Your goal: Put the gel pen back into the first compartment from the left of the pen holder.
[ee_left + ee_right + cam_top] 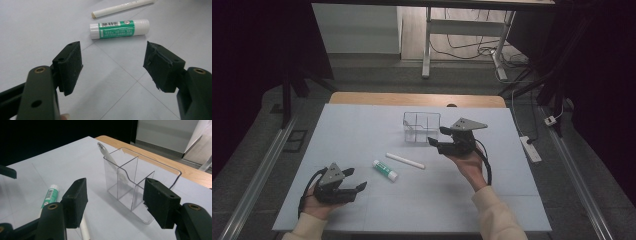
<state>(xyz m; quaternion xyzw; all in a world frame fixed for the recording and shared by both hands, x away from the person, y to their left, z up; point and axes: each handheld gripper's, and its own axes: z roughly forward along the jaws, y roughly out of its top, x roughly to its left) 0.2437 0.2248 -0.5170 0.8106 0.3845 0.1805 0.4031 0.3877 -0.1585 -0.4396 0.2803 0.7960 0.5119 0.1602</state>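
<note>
My right tongs (pixel 438 136) hang released beside the clear organizer (pixel 421 127); my left tongs (pixel 355 180), also released, face the glue stick (pixel 385 170) on the desk (pixel 362 125). Risk: off-centre grasp rolls it away.

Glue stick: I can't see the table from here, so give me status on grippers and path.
Left gripper open, empty, facing the glue stick. Right gripper open by the clear organizer. White tube lies just beyond; nothing between.
</note>
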